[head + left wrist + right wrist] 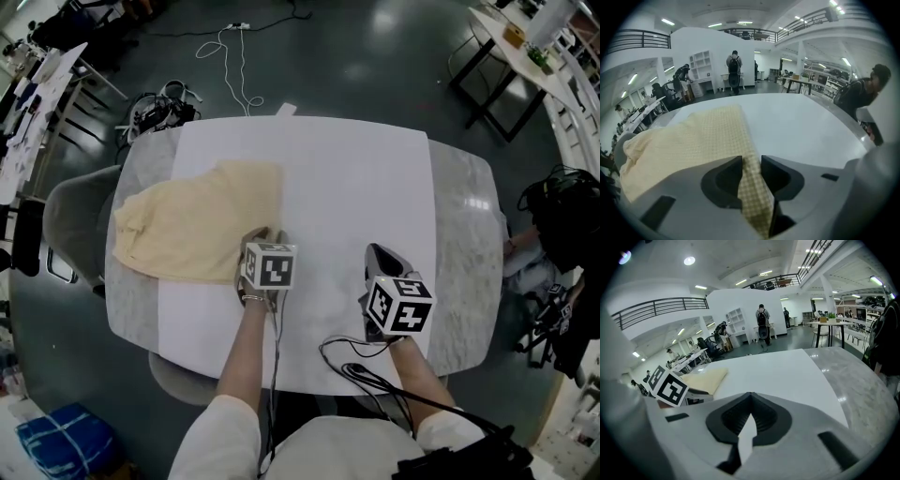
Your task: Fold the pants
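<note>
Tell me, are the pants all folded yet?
Not quite. The yellow pants look folded over once on the white sheet. The left gripper has its fingers apart around a cloth edge; the right gripper is shut and empty. At least one more fold, to a neat small stack, seems left.

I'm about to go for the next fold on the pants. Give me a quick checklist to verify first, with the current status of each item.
1. Left hand-held gripper jaws apart: ok. The fabric of the pants lies between them and appears unclamped.
2. Right hand-held gripper shut and empty: ok.
3. Right hand-held gripper clear of the pants: ok, it is over the bare white sheet.
4. Pants wholly on the table: ok, though close to its left edge.
5. Folded edges aligned: cannot tell.
6. Cable off the pants: ok, it is at the near edge.
</note>
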A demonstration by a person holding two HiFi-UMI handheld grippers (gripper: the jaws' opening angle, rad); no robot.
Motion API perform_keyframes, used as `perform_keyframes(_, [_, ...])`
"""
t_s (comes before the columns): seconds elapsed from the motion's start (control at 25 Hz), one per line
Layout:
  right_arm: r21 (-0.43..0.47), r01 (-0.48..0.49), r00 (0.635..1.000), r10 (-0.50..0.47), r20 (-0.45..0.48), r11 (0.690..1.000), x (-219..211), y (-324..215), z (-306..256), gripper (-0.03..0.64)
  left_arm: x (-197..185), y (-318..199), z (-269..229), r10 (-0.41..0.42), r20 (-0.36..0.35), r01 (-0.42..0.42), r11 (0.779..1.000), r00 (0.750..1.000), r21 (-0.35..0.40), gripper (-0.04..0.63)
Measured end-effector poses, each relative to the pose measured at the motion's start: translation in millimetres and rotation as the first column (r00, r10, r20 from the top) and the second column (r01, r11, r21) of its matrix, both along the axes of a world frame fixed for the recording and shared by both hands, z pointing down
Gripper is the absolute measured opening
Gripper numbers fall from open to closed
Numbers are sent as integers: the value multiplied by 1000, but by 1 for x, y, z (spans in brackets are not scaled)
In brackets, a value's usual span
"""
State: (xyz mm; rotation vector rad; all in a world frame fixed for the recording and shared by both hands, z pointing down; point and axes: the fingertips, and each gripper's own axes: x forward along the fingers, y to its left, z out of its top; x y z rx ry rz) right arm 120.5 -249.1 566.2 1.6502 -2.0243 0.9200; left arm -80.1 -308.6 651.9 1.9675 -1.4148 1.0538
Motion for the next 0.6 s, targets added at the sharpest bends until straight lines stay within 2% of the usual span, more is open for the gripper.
perform_keyframes(0.16, [2,-2,1000,2,2,1000,0,0,-1,-8,-3,-2,0,11,0,-11,1000,1000,-11,112])
perform_keyframes(0.24, [4,-1,1000,1,4,1000,-2,1,-3,-8,-7,-3,0,19,20,-18,1000,1000,-8,46])
perform_keyframes(0.28, [6,0,1000,0,4,1000,-3,2,-3,-8,-8,-2,0,24,20,-24,1000,1000,-9,43])
perform_keyframes(0.6, [30,13,1000,-13,4,999,-20,7,-24,-8,-23,5,-38,3,-48,-3,1000,999,16,27])
